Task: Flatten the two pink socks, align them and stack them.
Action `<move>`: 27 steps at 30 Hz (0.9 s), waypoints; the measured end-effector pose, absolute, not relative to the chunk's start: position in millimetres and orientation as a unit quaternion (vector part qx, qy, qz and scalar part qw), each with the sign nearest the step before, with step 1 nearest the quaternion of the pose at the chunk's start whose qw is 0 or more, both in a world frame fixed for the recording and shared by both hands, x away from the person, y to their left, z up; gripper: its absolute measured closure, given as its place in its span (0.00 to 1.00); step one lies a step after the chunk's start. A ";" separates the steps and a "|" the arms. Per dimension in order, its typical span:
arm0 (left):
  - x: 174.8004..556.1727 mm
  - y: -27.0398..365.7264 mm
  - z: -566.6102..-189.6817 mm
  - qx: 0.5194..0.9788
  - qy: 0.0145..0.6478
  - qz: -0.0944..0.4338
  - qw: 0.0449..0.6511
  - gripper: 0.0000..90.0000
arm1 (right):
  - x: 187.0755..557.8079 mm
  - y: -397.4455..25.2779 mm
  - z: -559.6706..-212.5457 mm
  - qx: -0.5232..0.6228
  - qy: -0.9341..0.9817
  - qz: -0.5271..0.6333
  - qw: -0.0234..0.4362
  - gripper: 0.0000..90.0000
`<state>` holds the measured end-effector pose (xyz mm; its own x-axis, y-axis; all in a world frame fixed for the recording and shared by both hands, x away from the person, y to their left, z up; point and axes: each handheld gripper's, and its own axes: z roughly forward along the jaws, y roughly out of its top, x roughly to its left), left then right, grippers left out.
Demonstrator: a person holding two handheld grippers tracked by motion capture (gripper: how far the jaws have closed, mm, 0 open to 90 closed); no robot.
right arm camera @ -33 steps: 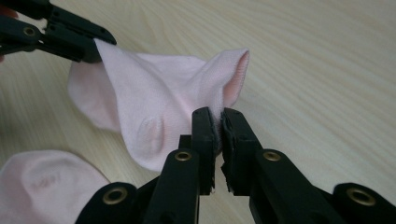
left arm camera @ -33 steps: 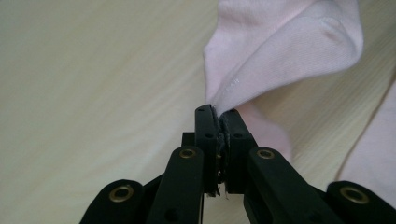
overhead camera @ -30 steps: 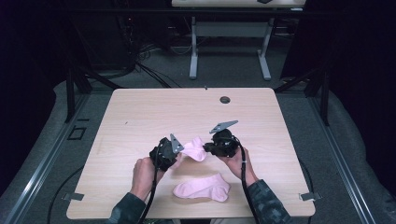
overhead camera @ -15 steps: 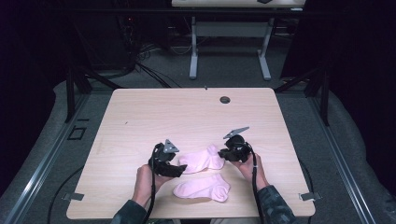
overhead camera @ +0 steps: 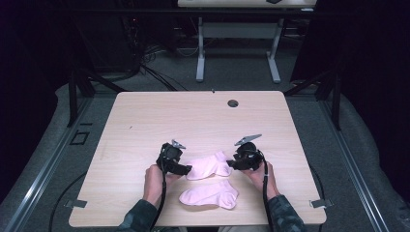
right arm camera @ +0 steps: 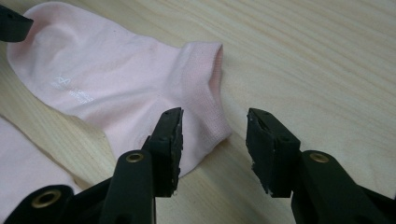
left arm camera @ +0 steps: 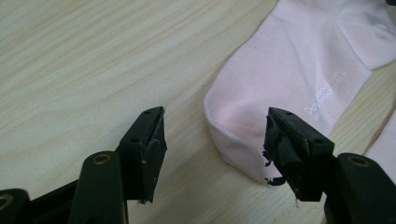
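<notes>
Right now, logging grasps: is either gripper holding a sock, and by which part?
Nothing is held. Left gripper is open at the farther sock's toe; right gripper is open at its cuff.

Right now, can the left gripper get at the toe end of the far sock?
Probably yes. The left gripper is open, its fingers set either side of the far sock toe, low over the table. Nothing lies between. The right gripper, open too, sits at the cuff end, out of the way.

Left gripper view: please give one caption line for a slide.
Open left gripper at the toe of a pink sock on the table.
</notes>
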<state>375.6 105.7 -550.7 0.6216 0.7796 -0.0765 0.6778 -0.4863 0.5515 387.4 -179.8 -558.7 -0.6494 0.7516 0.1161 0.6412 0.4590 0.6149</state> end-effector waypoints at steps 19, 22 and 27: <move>376.2 106.9 -554.8 0.866 0.417 0.083 0.264 0.71 | 387.6 -172.4 -560.6 0.400 0.859 0.304 0.095 0.76; 376.1 107.8 -555.8 0.868 0.414 0.083 0.262 0.73 | 387.7 -170.9 -562.4 0.396 0.863 0.300 0.094 0.77; 376.0 108.0 -556.7 0.870 0.411 0.082 0.259 0.76 | 387.8 -168.8 -564.8 0.396 0.864 0.296 0.094 0.78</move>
<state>376.0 108.0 -556.7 0.6480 0.7584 -0.0701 0.6730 -0.5271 0.5190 387.8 -168.8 -564.8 -0.6692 0.7397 0.0708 0.6281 0.5121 0.5859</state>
